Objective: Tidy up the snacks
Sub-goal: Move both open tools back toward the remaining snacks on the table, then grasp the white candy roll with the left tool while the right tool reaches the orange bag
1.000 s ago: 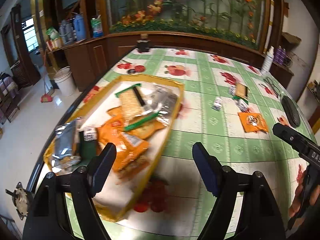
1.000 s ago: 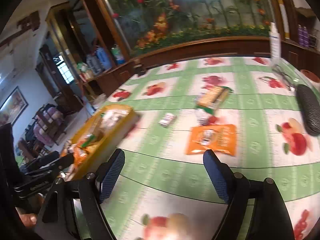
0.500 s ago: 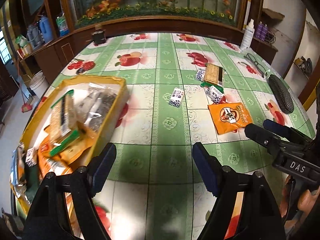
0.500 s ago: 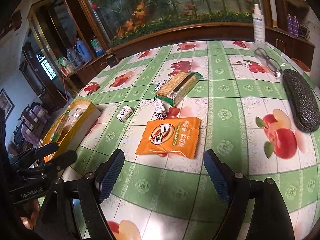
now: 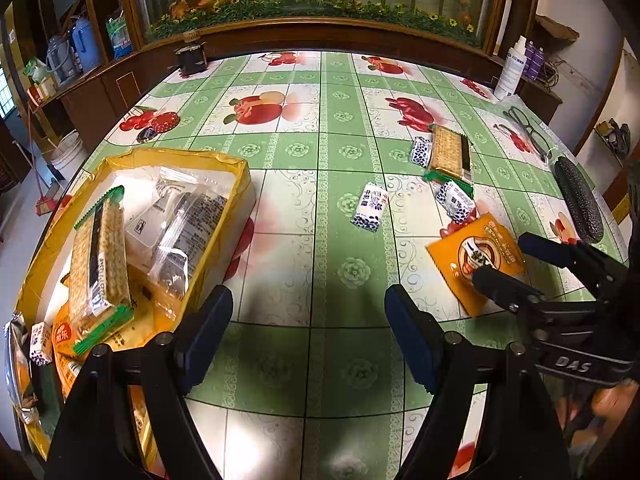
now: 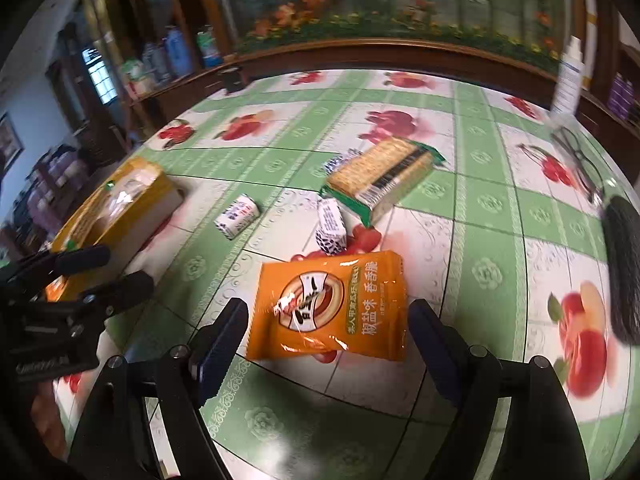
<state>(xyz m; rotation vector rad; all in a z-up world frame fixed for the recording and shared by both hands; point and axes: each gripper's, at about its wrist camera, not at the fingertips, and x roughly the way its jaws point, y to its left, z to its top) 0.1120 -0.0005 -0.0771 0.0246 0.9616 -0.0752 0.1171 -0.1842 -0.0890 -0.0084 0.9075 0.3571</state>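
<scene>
An orange snack packet (image 6: 332, 306) lies flat on the table, its near edge between the wide-apart fingers of my right gripper (image 6: 328, 338); the pads do not touch it. In the left wrist view the same orange packet (image 5: 472, 256) sits under the right gripper (image 5: 516, 264). My left gripper (image 5: 308, 320) hangs open over bare tablecloth, empty. A yellow tray (image 5: 236, 200) at the left holds several snacks, among them a cracker pack (image 5: 100, 256). Loose on the cloth are a second cracker pack (image 6: 384, 176) and three small white wrapped snacks (image 6: 236, 216), (image 6: 330, 226), (image 5: 421, 151).
A green and white fruit-print tablecloth (image 5: 320, 240) covers the table. A black glasses case (image 6: 624, 268) and glasses (image 5: 528, 128) lie at the right edge, a white bottle (image 5: 512, 68) behind them. A dark wooden cabinet with a flower mural rings the far side.
Both grippers swung right and lower, away from the yellow tray. The right gripper closed in on the orange packet, which now reaches between its fingers. Both stayed open.
</scene>
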